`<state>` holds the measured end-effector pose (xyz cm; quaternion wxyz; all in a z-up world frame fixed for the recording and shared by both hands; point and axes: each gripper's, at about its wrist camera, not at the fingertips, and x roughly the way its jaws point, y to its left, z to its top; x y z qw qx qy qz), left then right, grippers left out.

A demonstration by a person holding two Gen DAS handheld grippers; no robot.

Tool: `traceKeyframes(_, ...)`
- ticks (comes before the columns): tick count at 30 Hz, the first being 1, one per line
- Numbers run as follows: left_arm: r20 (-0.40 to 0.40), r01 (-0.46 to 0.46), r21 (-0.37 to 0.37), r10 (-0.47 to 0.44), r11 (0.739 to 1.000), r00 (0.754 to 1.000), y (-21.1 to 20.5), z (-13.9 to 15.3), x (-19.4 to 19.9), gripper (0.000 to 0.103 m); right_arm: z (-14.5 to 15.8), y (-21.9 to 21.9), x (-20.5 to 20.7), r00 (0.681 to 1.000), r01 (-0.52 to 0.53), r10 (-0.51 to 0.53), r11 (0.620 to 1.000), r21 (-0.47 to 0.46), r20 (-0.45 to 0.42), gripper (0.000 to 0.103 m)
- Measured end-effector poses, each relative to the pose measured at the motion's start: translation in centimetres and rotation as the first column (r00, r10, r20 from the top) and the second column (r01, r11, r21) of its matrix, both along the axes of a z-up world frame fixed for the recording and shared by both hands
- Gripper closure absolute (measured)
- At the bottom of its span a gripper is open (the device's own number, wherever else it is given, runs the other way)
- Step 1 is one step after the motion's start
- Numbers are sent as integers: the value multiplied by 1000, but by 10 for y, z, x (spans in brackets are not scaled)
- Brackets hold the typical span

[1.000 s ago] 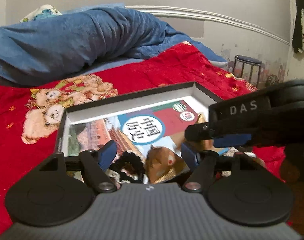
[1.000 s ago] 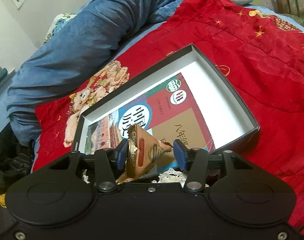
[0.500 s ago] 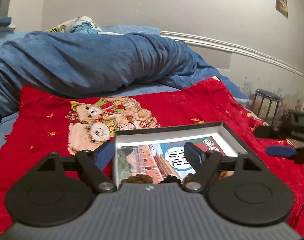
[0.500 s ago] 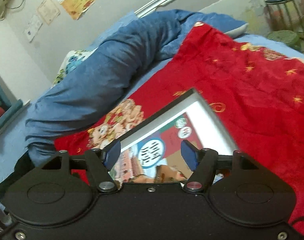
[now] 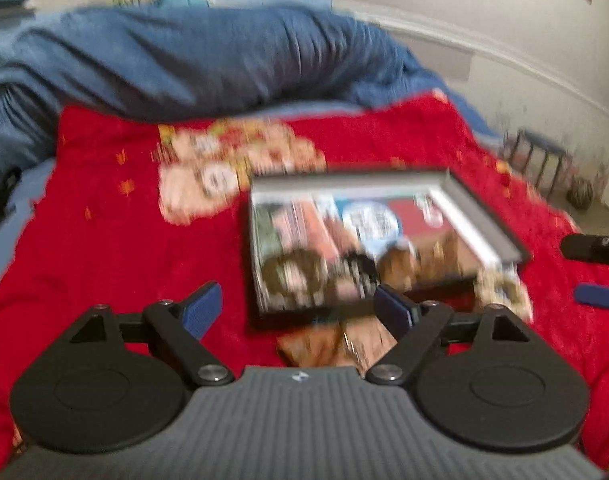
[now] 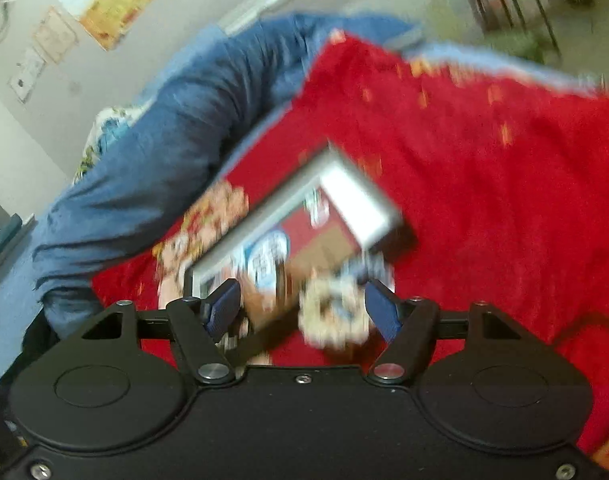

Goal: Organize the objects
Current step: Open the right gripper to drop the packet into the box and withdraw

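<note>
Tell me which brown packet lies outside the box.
The near packet: it lies on the red blanket, just in front of the box. The other brown packet lies inside the box, on the book.

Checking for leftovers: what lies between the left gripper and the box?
In the left wrist view, a brown packet lies on the red blanket between the open left gripper and the box.

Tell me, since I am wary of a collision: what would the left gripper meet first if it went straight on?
Probably the near edge of the shallow box on the red quilt, ahead of the empty left gripper. Blur makes depth uncertain.
</note>
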<state>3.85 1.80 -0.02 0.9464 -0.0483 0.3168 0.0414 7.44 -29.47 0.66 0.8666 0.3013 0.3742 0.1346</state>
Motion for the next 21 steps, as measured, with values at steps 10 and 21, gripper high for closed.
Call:
traceKeyframes(10,-121,-24,15,26,1000,992,-14,-36,11,24,-41,49,16,988,-95,74,983,-156,-135,47)
traceKeyframes(21,-206,-9,140,38,990,978,-27,-59,28,58,-60,67,44,987,-84,55,977,-194,-148,56)
